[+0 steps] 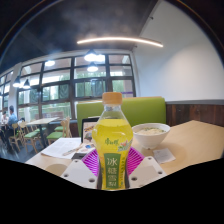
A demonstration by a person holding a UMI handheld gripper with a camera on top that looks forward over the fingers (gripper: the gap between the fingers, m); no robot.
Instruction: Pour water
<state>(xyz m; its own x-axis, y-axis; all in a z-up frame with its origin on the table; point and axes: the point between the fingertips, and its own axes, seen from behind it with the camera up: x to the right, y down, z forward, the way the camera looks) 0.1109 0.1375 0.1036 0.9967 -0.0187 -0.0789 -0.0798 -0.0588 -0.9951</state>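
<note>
A plastic bottle (112,140) with an orange cap, yellow liquid and a green-and-yellow label stands upright between my fingers. My gripper (112,168) is shut on the bottle, with a pink pad (91,162) pressed against each side of its lower body. The bottle's base is hidden below the fingers. Just beyond the bottle to the right, a white bowl (151,133) rests on the wooden table (195,140).
Papers (62,148) lie on the table to the left of the bottle. A green bench back (150,108) runs behind the table. Chairs, tables and a seated person (10,118) fill the room on the far left by the windows.
</note>
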